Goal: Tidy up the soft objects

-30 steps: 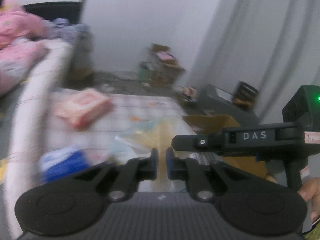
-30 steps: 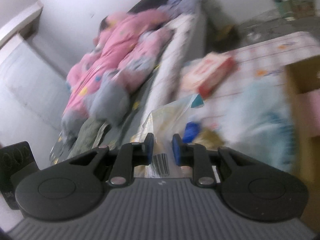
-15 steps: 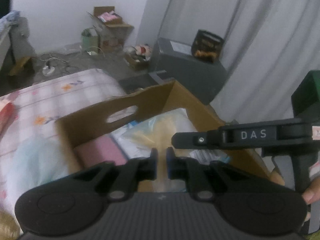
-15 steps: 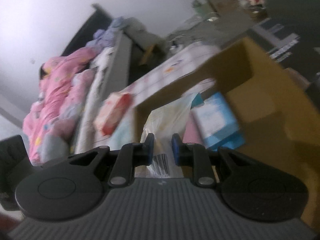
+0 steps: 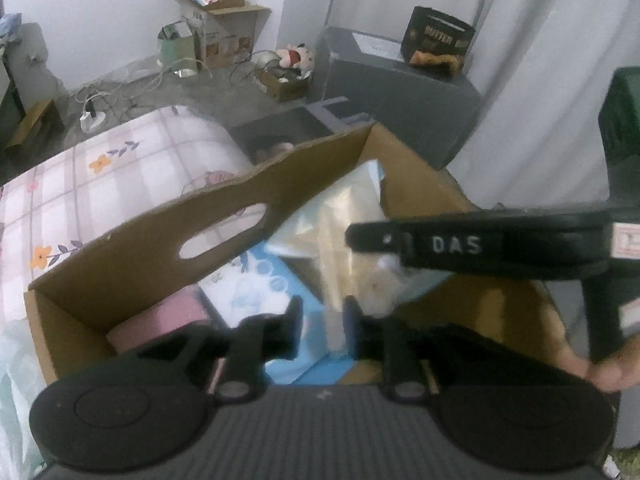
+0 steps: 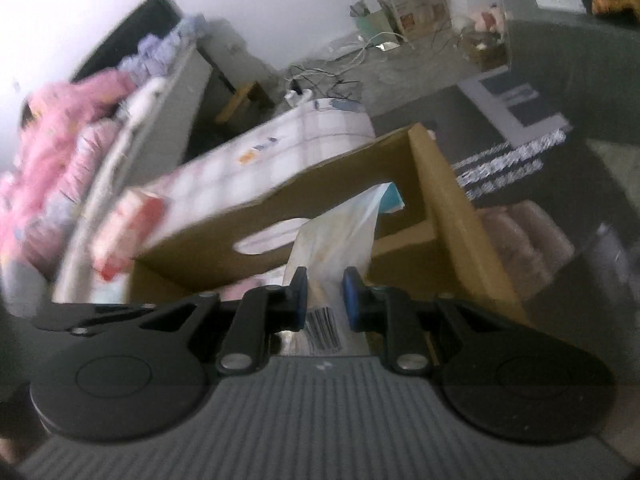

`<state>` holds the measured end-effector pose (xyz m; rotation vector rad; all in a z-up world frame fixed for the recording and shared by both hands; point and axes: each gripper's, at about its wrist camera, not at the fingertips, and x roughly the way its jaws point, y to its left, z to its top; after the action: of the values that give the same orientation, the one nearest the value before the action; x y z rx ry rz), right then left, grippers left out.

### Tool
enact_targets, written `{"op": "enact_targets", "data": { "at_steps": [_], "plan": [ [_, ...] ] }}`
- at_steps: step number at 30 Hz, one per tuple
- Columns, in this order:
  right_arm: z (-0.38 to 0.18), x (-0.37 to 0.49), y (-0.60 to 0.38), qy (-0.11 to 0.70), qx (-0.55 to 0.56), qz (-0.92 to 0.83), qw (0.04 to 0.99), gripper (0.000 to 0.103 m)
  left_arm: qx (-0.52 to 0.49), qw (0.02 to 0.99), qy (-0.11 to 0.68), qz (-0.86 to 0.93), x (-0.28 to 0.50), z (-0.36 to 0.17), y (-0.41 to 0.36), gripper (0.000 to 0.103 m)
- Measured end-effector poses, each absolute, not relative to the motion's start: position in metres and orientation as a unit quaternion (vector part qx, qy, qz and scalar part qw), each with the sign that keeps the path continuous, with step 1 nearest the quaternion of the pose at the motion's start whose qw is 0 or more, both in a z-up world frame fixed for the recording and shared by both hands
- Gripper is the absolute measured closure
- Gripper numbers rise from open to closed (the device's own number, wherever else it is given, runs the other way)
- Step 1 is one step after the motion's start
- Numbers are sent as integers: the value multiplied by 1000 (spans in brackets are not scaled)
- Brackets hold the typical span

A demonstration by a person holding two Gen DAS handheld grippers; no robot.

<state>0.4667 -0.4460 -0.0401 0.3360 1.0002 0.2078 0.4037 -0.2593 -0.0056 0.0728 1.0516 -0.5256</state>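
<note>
Cardboard box (image 5: 120,280) on the checked quilt (image 5: 120,168), with a plastic bag (image 6: 340,232) hanging partway into it.

Reaches from the box's near edge up toward its far corner, above a blue pack (image 5: 260,288) and a pink bundle (image 5: 160,316) on the box floor. Clamped in the right gripper (image 6: 325,300) near the barcode; left gripper (image 5: 320,326) has just been opening, with film loose between parted pads. Held at one side only, so likely to swing, snag the slotted wall, or drape over the rim; may tear if tugged.
</note>
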Motion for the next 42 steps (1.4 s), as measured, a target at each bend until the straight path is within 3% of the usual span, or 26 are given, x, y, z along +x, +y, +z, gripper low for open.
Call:
{"op": "enact_targets", "data": {
  "at_steps": [9, 17, 28, 32, 42],
  "plan": [
    [-50, 473, -442, 466, 111, 85, 874, 84, 35, 839, 489, -236, 401, 5, -247, 78],
    [-29, 452, -442, 439, 157, 100, 879, 83, 33, 856, 468, -217, 382, 39, -211, 51],
    [-73, 462, -424, 511, 150, 33, 846, 83, 17, 885, 433, -168, 341, 91, -110, 33],
    [-60, 460, -422, 482, 172, 50, 858, 83, 9, 895, 419, -156, 319, 102, -74, 26],
    [-41, 452, -408, 414, 134, -18, 900, 83, -25, 905, 407, -121, 262, 86, -5, 22]
  ]
}}
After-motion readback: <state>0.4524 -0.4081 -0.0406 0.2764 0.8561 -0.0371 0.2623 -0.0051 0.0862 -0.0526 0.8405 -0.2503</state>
